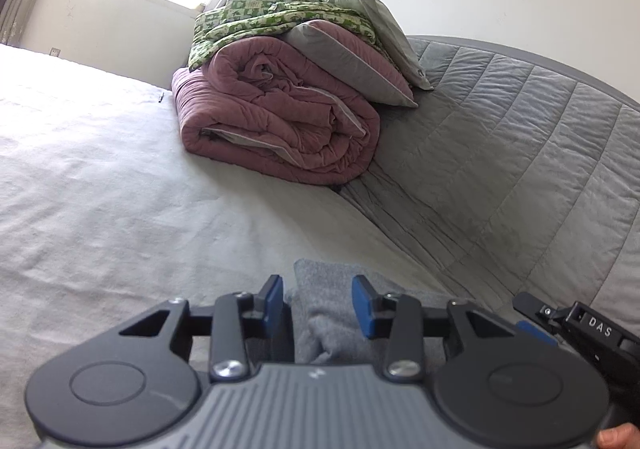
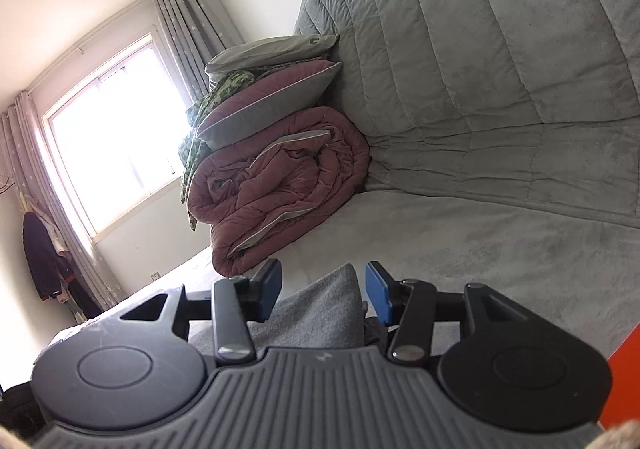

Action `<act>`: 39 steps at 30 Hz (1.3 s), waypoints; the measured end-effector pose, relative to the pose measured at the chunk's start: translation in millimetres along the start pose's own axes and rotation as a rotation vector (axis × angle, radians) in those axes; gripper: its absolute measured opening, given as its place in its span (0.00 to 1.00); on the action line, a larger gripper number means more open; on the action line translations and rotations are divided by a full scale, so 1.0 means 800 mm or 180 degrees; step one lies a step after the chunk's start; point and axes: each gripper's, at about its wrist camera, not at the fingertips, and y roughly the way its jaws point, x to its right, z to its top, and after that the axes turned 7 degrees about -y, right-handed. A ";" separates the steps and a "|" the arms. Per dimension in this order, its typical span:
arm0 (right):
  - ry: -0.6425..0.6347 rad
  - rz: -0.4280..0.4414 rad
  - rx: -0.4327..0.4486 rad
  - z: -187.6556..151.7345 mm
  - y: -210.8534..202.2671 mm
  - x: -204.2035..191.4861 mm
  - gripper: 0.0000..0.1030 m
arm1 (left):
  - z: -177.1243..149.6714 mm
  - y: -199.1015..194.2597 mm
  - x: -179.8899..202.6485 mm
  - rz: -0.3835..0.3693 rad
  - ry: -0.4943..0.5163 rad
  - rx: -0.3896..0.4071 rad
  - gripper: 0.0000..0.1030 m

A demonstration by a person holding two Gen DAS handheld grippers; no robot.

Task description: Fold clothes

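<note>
A bedroom: a bed (image 1: 100, 177) under a pale sheet, a rolled pink quilt (image 1: 280, 117) stacked with pillows against the padded grey headboard (image 1: 520, 137). The grey knit garment (image 1: 324, 313) lies on the bed, nearer the camera than the quilt. The left tool (image 1: 318, 303) and right tool (image 2: 324, 291) both stand apart, pads clear of the cloth. My advice: flatten each fold, align the edges, and pinch only the top layer.

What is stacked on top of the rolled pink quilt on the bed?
On the pink quilt lie a pink-and-grey pillow, a green patterned blanket and a grey pillow topmost. Whatever lies between these layers is covered.
</note>
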 end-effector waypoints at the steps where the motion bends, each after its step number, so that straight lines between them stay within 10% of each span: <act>1: -0.0013 -0.0010 -0.0013 0.001 -0.003 -0.003 0.50 | 0.002 -0.008 0.000 0.0030 0.0038 -0.0019 0.46; 14: -0.0197 -0.0150 -0.0371 0.022 -0.079 -0.072 0.60 | 0.030 -0.110 0.031 0.0461 0.0189 -0.0469 0.68; 23: -0.0411 -0.0257 -0.0552 0.052 -0.160 -0.141 0.88 | 0.044 -0.210 0.070 0.0802 0.0200 -0.0611 0.99; 39: -0.0197 -0.0864 -0.0958 0.036 -0.262 -0.197 1.00 | 0.040 -0.320 0.062 0.1159 0.0020 -0.1038 1.00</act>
